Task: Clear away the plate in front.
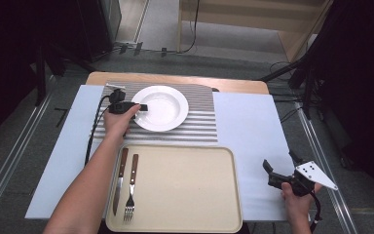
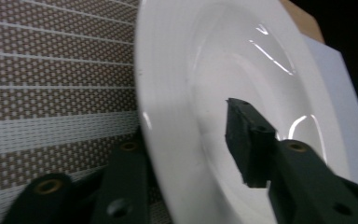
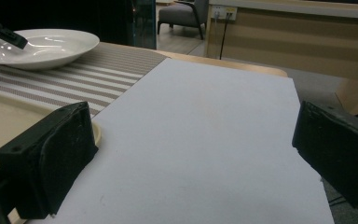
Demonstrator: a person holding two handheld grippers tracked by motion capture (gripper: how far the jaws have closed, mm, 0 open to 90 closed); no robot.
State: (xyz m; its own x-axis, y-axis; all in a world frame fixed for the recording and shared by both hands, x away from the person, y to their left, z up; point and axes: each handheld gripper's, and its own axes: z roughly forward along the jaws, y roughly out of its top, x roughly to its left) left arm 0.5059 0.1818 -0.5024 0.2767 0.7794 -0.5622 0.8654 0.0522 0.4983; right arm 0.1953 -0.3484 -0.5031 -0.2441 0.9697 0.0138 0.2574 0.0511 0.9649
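The left gripper (image 1: 139,108) had its jaws astride the near-left rim of the round white ceramic plate (image 1: 168,105), which sat on the striped woven placemat (image 1: 202,124); whether they already pinched was unclear. The step looked like grasping; next, lift it toward the beige plastic tray (image 1: 185,190), clear of the wooden-handled knife (image 1: 119,181) and fork (image 1: 131,187). The right gripper (image 1: 280,170) waited wide open, empty, above the table (image 1: 253,126).

We see our forearms bare, each black tool (image 1: 137,107) (image 1: 280,168) trailing a black cable, the right bearing a grey three-cornered plate.

Lab-like room: floor rails (image 1: 27,127), loose cables (image 1: 193,29), wall sockets (image 3: 223,12)
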